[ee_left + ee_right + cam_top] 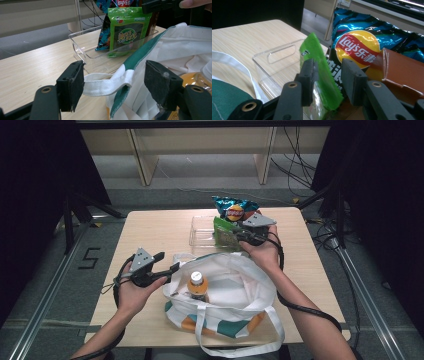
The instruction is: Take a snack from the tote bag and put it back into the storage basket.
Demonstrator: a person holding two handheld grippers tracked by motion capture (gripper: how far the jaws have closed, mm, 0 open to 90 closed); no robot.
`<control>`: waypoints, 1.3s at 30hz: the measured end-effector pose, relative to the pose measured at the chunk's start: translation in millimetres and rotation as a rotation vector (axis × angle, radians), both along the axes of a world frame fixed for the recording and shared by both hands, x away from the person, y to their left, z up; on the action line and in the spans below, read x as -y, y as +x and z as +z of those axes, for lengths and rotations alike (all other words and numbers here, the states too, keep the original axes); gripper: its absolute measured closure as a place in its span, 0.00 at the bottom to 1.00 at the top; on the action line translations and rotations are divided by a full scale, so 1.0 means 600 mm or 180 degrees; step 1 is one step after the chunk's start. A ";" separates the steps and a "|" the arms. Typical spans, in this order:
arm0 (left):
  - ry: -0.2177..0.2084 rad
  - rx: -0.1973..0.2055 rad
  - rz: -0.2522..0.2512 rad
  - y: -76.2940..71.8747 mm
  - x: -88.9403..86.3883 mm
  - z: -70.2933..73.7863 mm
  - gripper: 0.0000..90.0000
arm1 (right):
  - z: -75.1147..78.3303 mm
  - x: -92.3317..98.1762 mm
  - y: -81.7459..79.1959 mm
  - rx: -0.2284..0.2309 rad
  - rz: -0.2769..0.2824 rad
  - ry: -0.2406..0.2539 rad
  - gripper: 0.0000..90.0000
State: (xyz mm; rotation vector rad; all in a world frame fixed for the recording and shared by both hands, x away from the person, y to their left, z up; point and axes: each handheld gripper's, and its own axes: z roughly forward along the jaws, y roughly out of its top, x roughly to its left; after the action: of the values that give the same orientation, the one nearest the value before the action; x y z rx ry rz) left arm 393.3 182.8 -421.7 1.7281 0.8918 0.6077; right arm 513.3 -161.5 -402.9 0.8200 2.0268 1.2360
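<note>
Surface: a pale wood-grain surface [150,235] carries everything; grey floor lies around it, with wooden furniture legs and loose cables behind, and dark curtains at both sides.
Bag: a white cloth tote bag with green and orange patches [227,292] lies open at the near edge, and an orange drink bottle with a white cap [197,286] stands inside it.
Tray: a clear plastic tray [200,232] sits beyond the bag, its left half bare.
Snacks: a green foil snack packet [322,80] stands at the tray's right end, a blue crisp bag with a red and yellow logo [234,209] just behind it, and a brown carton [402,70] beside that (its far end is hidden).
In the way: the bag's raised rim lies between the person and the tray.
Left gripper [162,265]: its jaws stand wide apart, with the bag's white strap [107,83] running between them, touching the left pad.
Right gripper [328,80]: held over the tray's right end, its jaws stand partly apart around the green packet's top edge, which lies against the left pad, clear of the right one.
</note>
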 end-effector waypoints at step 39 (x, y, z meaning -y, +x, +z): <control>-0.0038 0.0027 0.0002 -0.002 -0.002 0.003 0.36 | 0.024 0.075 -0.099 -0.0266 0.0043 0.0357 0.62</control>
State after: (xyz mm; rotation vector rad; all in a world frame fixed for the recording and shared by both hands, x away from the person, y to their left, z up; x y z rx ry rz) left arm 391.9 184.1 -420.2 1.7135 0.8883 0.6083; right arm 453.6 -206.8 -388.7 0.9262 2.0466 1.3538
